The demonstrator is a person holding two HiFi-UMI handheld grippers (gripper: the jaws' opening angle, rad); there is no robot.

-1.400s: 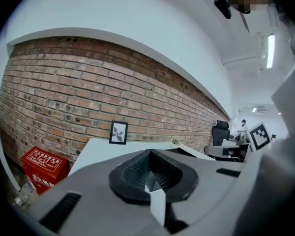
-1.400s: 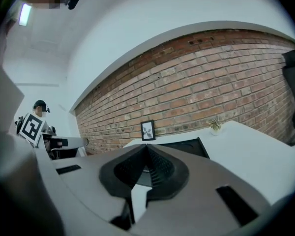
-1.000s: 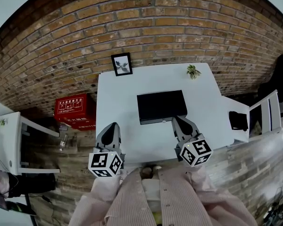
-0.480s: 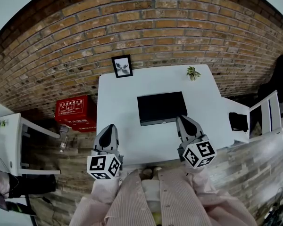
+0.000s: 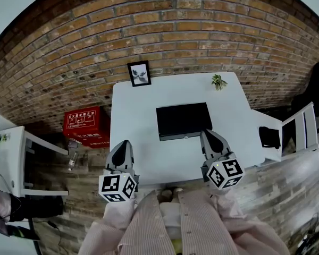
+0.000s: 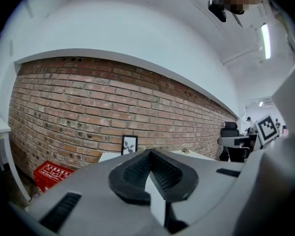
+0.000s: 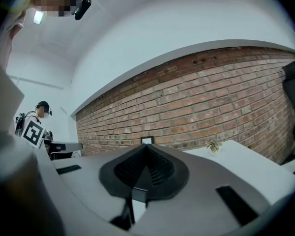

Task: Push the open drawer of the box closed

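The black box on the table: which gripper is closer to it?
Right. The right gripper sits at the black box, by its near right corner. The left gripper is off to its near left, clearly apart.

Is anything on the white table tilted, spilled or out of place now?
Nothing stands out. The black box lies flat on the table. The frame and the plant stand upright near the back edge, and nothing is spilled. Whether the drawer is fully shut is hard to tell.
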